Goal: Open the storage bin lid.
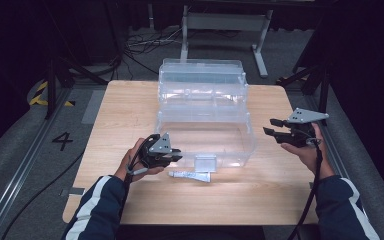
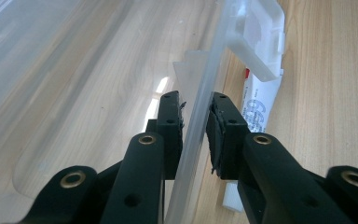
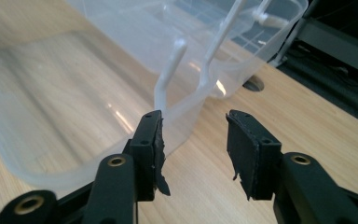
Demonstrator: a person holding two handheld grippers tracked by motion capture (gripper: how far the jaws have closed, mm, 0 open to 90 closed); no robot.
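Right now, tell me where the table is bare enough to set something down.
Most free: the left strip of table beside the clear box, and the near edge in front of the tube. The right strip is partly taken by the right gripper. Crowded: the box's near wall, where the left gripper clamps the rim and the tube lies.

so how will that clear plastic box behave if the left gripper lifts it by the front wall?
Likely light: the clear box looks empty and thin-walled. The wall between the left gripper pads may flex, so the box would probably tilt. Smooth plastic could slip.
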